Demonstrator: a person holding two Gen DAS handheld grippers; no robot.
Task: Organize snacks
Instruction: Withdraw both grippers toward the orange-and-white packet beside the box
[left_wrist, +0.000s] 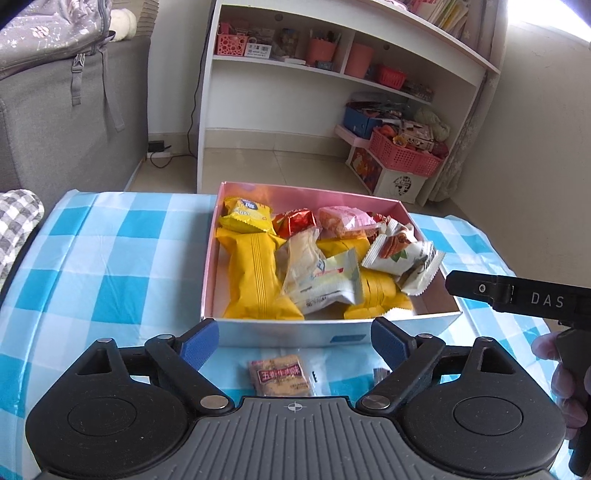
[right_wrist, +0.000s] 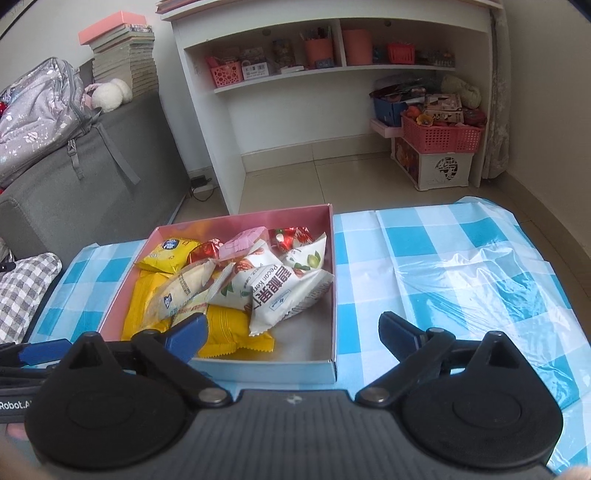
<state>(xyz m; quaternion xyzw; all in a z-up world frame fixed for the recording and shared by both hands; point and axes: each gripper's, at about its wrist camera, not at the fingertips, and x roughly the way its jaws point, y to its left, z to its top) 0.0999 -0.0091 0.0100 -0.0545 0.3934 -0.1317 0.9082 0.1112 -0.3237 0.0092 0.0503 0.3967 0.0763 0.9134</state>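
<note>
A pink-lined box (left_wrist: 332, 334) (right_wrist: 334, 280) sits on the blue-checked tablecloth, filled with several snack packets: yellow ones (left_wrist: 255, 273) (right_wrist: 225, 325), white nut packets (left_wrist: 402, 254) (right_wrist: 280, 291), and red ones (left_wrist: 295, 221). A small tan biscuit packet (left_wrist: 280, 374) lies on the cloth in front of the box, between and below my left gripper's (left_wrist: 293, 341) open fingers. My right gripper (right_wrist: 291, 334) is open and empty, hovering at the box's near right corner. Its body shows at the right of the left wrist view (left_wrist: 517, 295).
A grey sofa (right_wrist: 92, 177) with a backpack stands at the left. A white shelf unit (right_wrist: 295, 92) with pink baskets stands behind the table. Clear plastic film (right_wrist: 480, 280) covers the cloth at the right. A checked cushion (right_wrist: 22, 284) lies at the table's left edge.
</note>
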